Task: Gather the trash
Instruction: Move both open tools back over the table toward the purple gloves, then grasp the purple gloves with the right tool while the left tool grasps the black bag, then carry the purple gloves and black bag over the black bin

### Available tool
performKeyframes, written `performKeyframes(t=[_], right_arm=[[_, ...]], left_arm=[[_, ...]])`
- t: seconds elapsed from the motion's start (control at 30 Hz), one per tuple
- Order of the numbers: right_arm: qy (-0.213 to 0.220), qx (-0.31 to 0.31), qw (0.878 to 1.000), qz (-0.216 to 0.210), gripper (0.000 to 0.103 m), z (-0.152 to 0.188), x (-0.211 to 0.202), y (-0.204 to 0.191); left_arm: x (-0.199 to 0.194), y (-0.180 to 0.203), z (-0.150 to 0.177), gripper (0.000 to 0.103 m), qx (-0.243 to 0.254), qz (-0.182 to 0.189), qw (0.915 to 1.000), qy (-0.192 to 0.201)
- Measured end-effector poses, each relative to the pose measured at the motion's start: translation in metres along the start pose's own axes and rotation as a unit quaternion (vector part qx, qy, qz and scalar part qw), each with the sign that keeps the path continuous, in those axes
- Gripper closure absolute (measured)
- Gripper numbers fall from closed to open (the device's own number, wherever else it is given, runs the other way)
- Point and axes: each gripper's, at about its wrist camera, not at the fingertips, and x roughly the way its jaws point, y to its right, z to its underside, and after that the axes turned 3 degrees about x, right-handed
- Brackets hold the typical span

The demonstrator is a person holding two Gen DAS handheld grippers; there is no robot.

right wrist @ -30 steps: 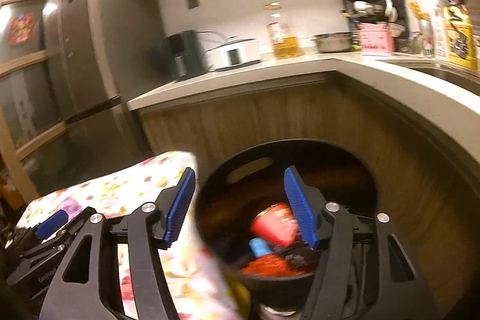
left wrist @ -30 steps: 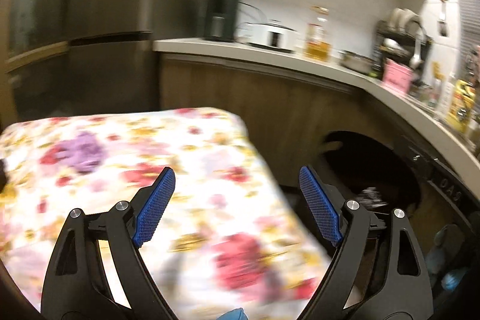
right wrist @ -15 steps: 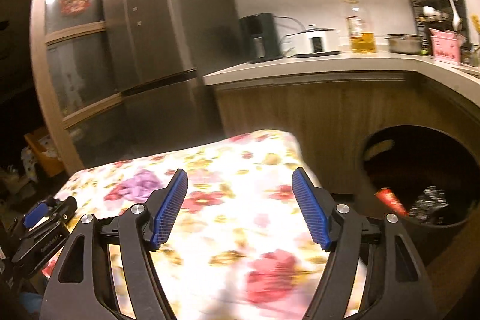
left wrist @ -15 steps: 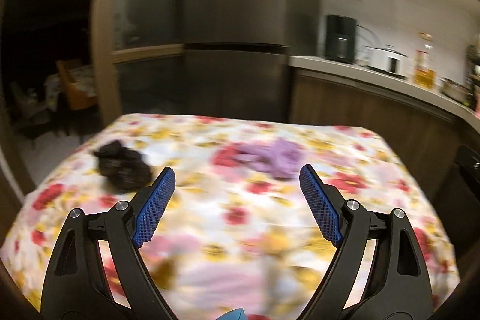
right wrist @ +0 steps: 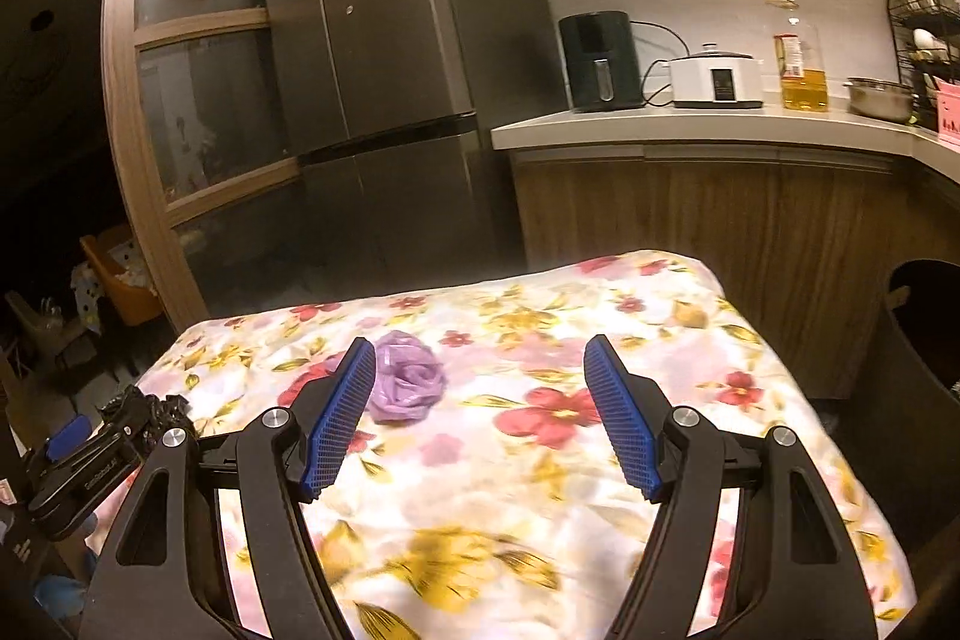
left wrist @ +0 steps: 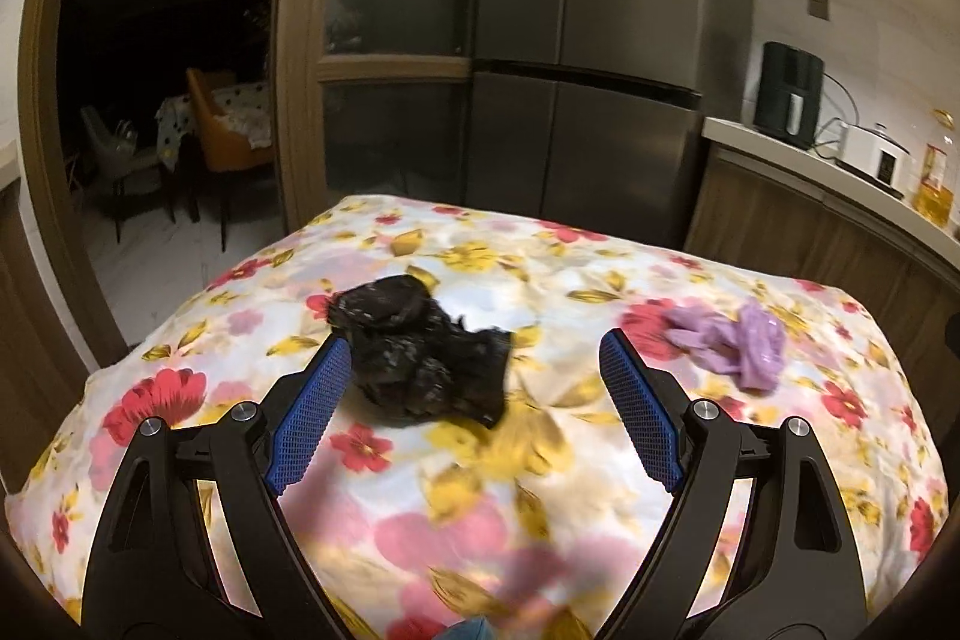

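Note:
A crumpled black plastic bag (left wrist: 420, 346) lies on the floral tablecloth (left wrist: 540, 490). My left gripper (left wrist: 471, 358) is open and empty; the black bag sits just ahead between its fingers, close to the left pad. A crumpled purple plastic bag (left wrist: 738, 346) lies further right on the cloth. In the right wrist view that purple bag (right wrist: 408, 382) is just past the left fingertip of my right gripper (right wrist: 480, 358), which is open and empty. The black bag (right wrist: 150, 412) and the left gripper (right wrist: 72, 454) show at the left edge there.
A dark round bin (right wrist: 924, 340) stands on the floor right of the table, against the wooden cabinets (right wrist: 720, 220). A grey fridge (left wrist: 600, 100) stands behind the table. The counter (right wrist: 690, 124) carries an air fryer, a cooker and an oil bottle. A dark doorway opens at the left.
Both grippers have swung left, away from the bin and over the floral table. The black bag and the purple bag have come into view in front of them. Both stay empty.

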Motion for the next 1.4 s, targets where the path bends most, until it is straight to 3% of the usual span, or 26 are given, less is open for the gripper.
performKeyframes(t=[0.27,0.43,0.53,0.67,0.9,1.03,1.1,1.4], right_arm=[[-0.018,-0.015,1.000,-0.012,0.032,0.005,0.044,-0.032],[-0.043,-0.030,0.999,0.002,0.032,0.017,0.084,-0.046],[-0.062,-0.029,0.998,0.003,0.032,0.020,0.105,-0.051],[-0.088,-0.023,0.996,0.008,0.034,0.022,0.128,-0.055],[-0.141,-0.028,0.990,0.014,0.059,0.033,0.154,-0.057],[-0.151,-0.031,0.988,0.010,0.087,0.035,0.156,-0.059],[-0.149,-0.030,0.988,0.003,0.094,0.034,0.155,-0.059],[-0.097,-0.026,0.995,-0.011,0.099,0.016,0.115,-0.047]], left_arm=[[0.041,-0.021,-0.010,0.023,-0.036,0.003,0.9986,-0.037],[0.065,-0.021,-0.006,0.050,-0.040,0.022,0.9953,-0.085],[0.074,-0.021,-0.002,0.074,-0.041,0.040,0.9931,-0.103],[0.081,-0.023,0.002,0.084,-0.049,0.057,0.9905,-0.115],[0.076,-0.018,0.003,0.096,-0.043,0.073,0.9911,-0.103],[0.073,-0.018,0.002,0.098,-0.045,0.081,0.9907,-0.100],[0.071,-0.017,0.002,0.099,-0.042,0.084,0.9909,-0.096],[0.046,0.005,-0.005,0.100,-0.014,0.108,0.9915,-0.071]])
